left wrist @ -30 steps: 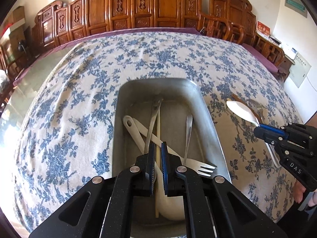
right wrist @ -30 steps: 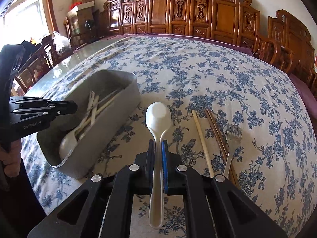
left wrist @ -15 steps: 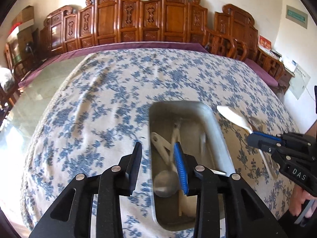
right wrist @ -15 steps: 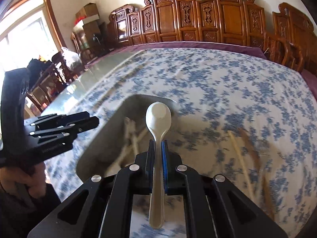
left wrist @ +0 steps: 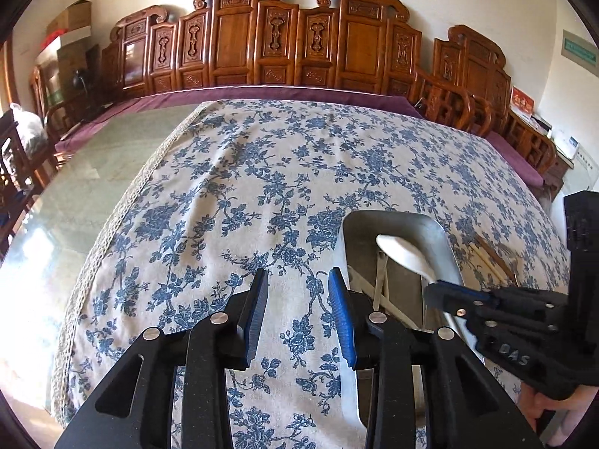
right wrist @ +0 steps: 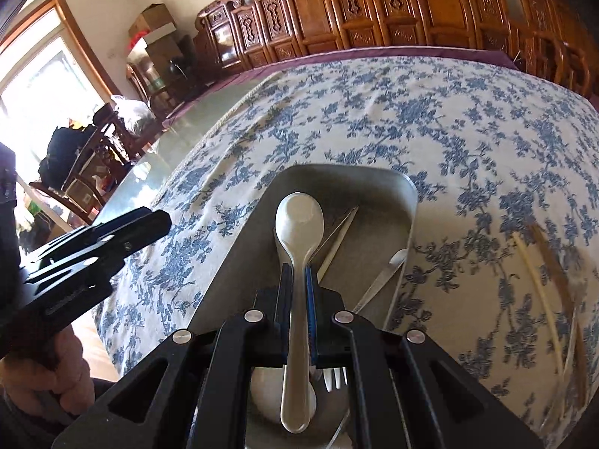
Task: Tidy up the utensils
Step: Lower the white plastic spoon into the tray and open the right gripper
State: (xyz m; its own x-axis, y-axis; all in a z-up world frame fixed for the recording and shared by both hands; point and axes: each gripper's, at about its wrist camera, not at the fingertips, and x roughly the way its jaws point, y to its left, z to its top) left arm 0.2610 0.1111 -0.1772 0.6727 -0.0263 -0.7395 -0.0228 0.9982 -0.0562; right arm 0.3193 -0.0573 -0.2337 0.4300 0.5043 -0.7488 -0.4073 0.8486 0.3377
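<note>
My right gripper (right wrist: pixel 297 288) is shut on the handle of a white spoon (right wrist: pixel 299 220), which hangs over the metal tray (right wrist: pixel 411 205). The tray holds a chopstick (right wrist: pixel 337 239), a metal utensil handle (right wrist: pixel 385 277), a fork (right wrist: pixel 335 378) and another white spoon (right wrist: pixel 262 385). My left gripper (left wrist: pixel 299 299) is open with nothing between its fingers, over the flowered cloth just left of the tray (left wrist: pixel 447 254). In the left wrist view the right gripper (left wrist: pixel 436 295) holds the white spoon (left wrist: pixel 404 256) above the tray. The left gripper (right wrist: pixel 149 234) shows at the left of the right wrist view.
Chopsticks (right wrist: pixel 543 280) and a fork (left wrist: pixel 511 254) lie on the blue-flowered tablecloth (left wrist: pixel 262 187) right of the tray. Bare glass tabletop (left wrist: pixel 93 187) lies left of the cloth. Carved wooden chairs (left wrist: pixel 280 45) line the far side. A hand (right wrist: pixel 56 370) grips the left tool.
My left gripper opened above the tray and drew off to the left over the cloth. My right gripper carried the white spoon leftward from the cloth to above the tray.
</note>
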